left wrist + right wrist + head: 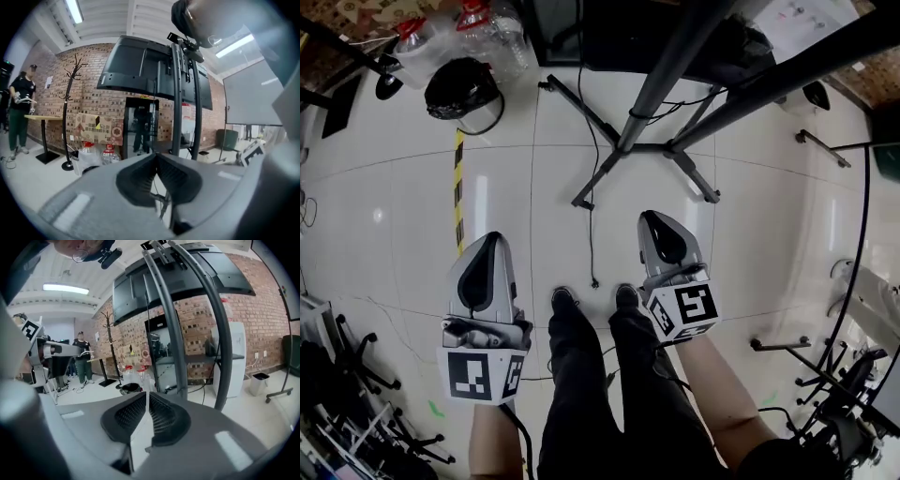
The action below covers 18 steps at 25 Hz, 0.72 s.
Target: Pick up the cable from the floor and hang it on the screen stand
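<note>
Down at the person's shoes (565, 298), both claws hang over the floor (502, 192), short of the screen stand (630, 141). The left claw (494, 239) is clenched, tips meeting, nothing in it. The right claw (650, 218) is barely released, a thin slit between its jaws, empty too. The black cable (592, 211) lies on the floor on the near side of the stand, running up past the left of the stand's base. Left of the stand there's a yellow-and-black tape strip (457, 192), and farther left a black bin (461, 89) and water bottles (492, 33).
</note>
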Each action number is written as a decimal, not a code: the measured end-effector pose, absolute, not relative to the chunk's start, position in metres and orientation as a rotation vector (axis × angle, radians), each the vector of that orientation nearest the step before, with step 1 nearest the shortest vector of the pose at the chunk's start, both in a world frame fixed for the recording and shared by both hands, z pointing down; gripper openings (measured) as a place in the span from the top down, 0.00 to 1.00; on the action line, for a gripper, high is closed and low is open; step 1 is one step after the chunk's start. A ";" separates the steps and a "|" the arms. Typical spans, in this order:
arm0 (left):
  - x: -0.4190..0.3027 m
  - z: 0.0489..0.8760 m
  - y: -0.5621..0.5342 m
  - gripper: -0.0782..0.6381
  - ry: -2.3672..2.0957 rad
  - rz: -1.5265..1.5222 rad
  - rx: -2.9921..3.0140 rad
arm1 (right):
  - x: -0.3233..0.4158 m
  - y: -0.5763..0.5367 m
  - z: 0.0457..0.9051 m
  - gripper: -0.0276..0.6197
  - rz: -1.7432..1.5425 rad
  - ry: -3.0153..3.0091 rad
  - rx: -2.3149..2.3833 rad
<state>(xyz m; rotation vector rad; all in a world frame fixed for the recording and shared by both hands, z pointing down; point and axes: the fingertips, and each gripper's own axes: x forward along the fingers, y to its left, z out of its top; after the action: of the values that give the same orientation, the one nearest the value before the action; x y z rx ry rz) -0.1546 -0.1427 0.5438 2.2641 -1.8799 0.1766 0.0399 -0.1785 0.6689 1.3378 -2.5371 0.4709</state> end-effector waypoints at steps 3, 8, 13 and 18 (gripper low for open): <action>-0.155 0.593 -0.146 0.88 -1.813 0.207 2.271 | 0.032 -0.177 0.736 0.86 0.511 -2.479 1.285; -0.162 0.682 -0.147 0.88 -1.754 0.262 2.266 | 0.025 -0.176 0.845 0.86 0.542 -2.399 1.265; -0.177 0.737 -0.142 0.88 -1.722 0.275 2.269 | 0.013 -0.163 0.942 0.85 0.671 -2.320 1.242; -0.191 0.796 -0.138 0.88 -1.725 0.284 2.247 | 0.001 -0.161 1.025 0.85 0.717 -2.271 1.198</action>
<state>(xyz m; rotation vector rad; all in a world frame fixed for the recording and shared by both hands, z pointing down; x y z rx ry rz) -0.1914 -0.1383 0.7957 2.2471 -1.7252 0.2836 0.0007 -0.1610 1.0253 1.1981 -2.2714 0.7166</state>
